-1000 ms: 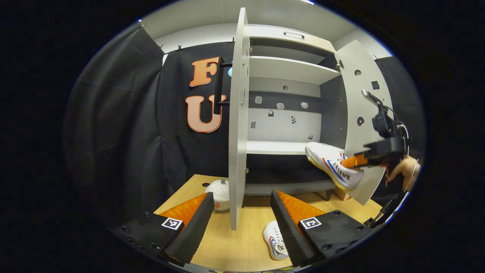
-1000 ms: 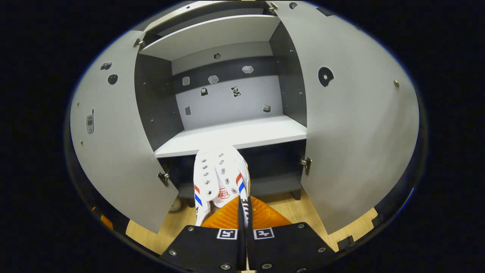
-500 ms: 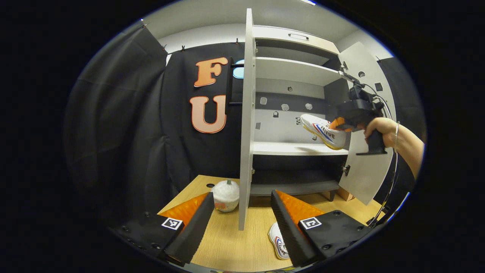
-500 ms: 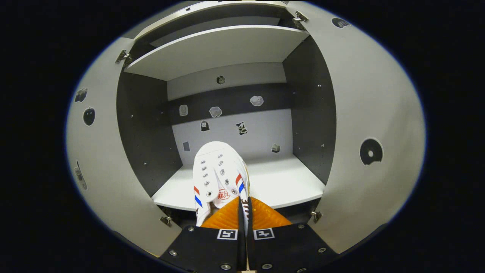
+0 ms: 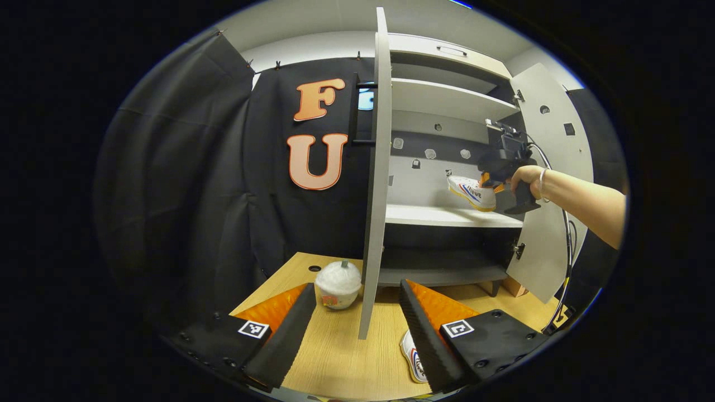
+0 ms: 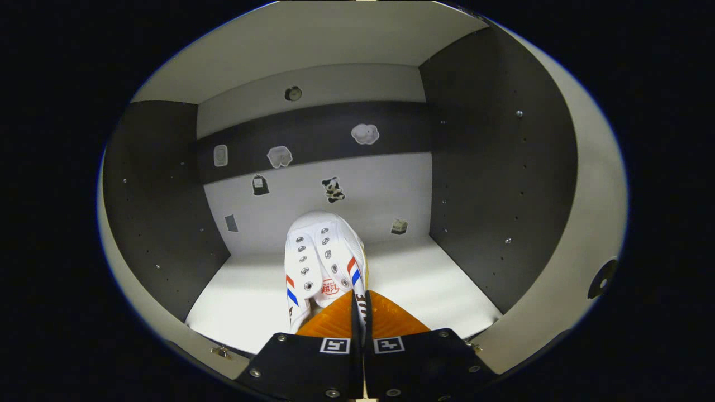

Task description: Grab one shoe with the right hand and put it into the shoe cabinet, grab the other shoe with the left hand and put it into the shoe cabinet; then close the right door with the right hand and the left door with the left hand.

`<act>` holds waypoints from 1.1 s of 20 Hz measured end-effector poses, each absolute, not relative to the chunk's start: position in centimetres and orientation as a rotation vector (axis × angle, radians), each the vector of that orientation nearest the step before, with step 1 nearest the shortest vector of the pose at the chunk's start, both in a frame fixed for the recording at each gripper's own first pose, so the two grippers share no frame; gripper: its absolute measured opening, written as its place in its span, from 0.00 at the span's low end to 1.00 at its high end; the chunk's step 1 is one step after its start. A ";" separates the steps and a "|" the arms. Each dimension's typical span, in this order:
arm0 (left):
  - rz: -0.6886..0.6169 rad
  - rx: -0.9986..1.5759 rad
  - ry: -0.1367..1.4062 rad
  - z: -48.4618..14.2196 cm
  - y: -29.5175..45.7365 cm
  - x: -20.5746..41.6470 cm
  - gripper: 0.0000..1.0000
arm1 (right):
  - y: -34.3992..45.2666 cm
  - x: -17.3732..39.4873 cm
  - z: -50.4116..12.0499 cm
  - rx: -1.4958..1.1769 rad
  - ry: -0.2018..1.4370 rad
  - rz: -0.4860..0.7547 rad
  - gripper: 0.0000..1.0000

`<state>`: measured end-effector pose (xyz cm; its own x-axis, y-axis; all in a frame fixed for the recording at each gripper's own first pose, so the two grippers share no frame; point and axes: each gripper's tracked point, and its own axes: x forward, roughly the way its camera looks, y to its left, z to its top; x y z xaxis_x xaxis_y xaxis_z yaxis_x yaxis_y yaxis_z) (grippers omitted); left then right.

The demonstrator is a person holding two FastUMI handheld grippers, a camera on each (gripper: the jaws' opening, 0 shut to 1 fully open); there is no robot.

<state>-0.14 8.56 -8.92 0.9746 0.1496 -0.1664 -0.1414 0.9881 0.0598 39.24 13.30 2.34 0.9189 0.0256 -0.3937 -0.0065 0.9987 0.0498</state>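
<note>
right gripper view: right tool (image 6: 357,312) clamping shoe (image 6: 324,262), now advanced inside cabinet (image 6: 491,184) above shelf (image 6: 246,301), seemingly not landed; release next. left tool (image 5: 357,318) wide, second shoe (image 5: 414,360) on table (image 5: 341,357).

right claw (image 6: 357,312): square-marker plates, screws | wrist (image 5: 539,181): thin bracelet | cable (image 5: 565,234): dark

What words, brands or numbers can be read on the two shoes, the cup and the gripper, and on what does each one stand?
held shoe, red mark on the tongue: too blurred to read.
held shoe, dark letters along its side: partly hidden by the fingers of the right gripper; unreadable.
second shoe, side print: too small.
cup, label: too small.
square markers: patterns, no words.
</note>
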 end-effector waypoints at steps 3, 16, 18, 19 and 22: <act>0.158 0.049 0.182 -9.3 8.8 0.5 0.97 | 12.7 41.2 -0.1 0.031 0.456 -0.014 0.01; 0.136 0.069 0.180 -9.0 7.3 0.6 0.97 | 12.2 39.1 3.8 0.057 0.350 0.023 0.31; 0.122 0.072 0.184 -9.2 6.4 0.3 0.94 | 12.2 37.0 5.3 0.048 0.300 0.043 0.40; 0.117 0.075 0.185 -9.3 6.1 0.1 0.94 | 12.3 35.7 6.0 0.046 0.278 0.057 0.52; 0.095 0.063 0.194 -9.9 4.9 -0.2 0.96 | 11.6 31.5 7.7 0.031 0.216 0.084 0.70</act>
<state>-0.23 4.91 -9.94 0.9767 0.1002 -0.1898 -0.0881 0.9936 0.0713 31.49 11.65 7.72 0.9732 0.0866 -0.2129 -0.0800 0.9960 0.0398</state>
